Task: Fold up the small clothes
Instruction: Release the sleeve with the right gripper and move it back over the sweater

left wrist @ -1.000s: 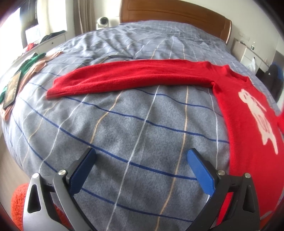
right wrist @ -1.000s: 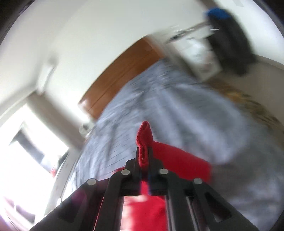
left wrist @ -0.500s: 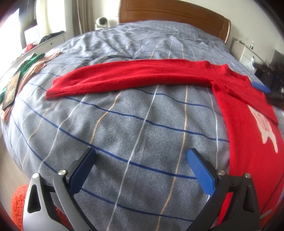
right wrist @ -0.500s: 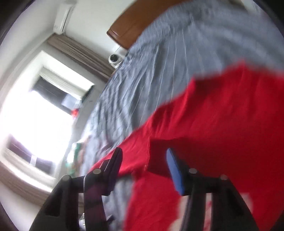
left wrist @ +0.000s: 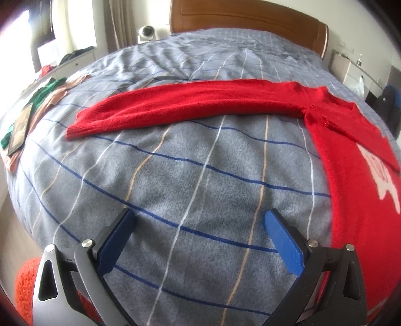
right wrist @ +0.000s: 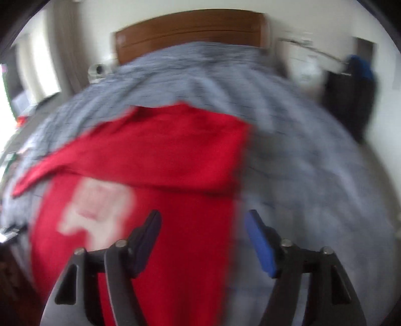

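Sweater: the red sweater (left wrist: 351, 160) lies flat on the bed, its body at the right of my left view, white motif facing up.
Folded sleeve: one sleeve (right wrist: 160, 160) is laid across the chest, covering the top of the motif; I judge this the first fold, already made.
Outstretched sleeve: the other sleeve (left wrist: 180, 107) runs straight out to the left, cuff flat on the cover, placed within easy reach of my left side.
Left tool: my left tool (left wrist: 200, 240) hovers over bare cover short of that sleeve, blue pads wide apart, holding nothing.
Right tool: my right tool (right wrist: 203, 240) is spread open over the sweater's right edge, empty; this view is motion-blurred.
Surface: the bed (left wrist: 175, 175) has a grey cover with blue, white and tan lines, soft and slightly rumpled.
Room: wooden headboard (left wrist: 245, 15) against a pale wall; green and pink clothes (left wrist: 47, 92) and a dark tablet (left wrist: 20, 128) lie at the bed's left edge.
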`<state>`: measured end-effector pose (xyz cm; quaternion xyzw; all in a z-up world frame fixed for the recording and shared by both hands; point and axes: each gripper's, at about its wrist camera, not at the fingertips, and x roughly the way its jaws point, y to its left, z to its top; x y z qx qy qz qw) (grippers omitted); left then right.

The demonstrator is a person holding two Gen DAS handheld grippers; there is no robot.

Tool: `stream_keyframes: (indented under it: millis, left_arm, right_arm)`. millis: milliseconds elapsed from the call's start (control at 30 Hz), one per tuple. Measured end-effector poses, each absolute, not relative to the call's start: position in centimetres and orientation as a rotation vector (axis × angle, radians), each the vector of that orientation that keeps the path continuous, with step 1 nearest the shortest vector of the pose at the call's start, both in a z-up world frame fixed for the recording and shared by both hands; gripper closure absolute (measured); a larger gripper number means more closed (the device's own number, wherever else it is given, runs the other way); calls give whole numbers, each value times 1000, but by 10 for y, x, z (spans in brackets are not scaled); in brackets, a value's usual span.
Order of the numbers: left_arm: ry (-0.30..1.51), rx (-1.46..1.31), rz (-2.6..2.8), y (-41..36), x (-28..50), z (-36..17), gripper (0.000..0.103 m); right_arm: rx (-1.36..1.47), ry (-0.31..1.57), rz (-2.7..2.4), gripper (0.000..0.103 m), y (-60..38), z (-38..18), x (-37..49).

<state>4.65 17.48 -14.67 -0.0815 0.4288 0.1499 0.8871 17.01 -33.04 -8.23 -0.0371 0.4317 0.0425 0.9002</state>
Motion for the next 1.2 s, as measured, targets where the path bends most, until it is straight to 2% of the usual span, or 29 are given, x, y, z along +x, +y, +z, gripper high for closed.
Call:
stream_keyframes:
  millis: [133, 200, 667, 933, 1200]
  left_arm:
    - [879, -154, 325, 173, 46, -148, 0]
    - [872, -149, 328, 173, 45, -148, 0]
    - [862, -145, 337, 169, 44, -151, 0]
    - [862, -144, 339, 169, 44, -151, 0]
    - [862, -145, 338, 170, 44, -151, 0]
  right_arm:
    - [-102, 904, -89, 30, -358, -88, 144]
    - [-101, 900, -152, 22, -362, -93, 132]
    - [-247, 864, -236, 22, -336, -91, 114]
    - [-277, 947, -250, 22, -335, -80, 112]
    - [-469, 942, -64, 22, -274, -58, 91]
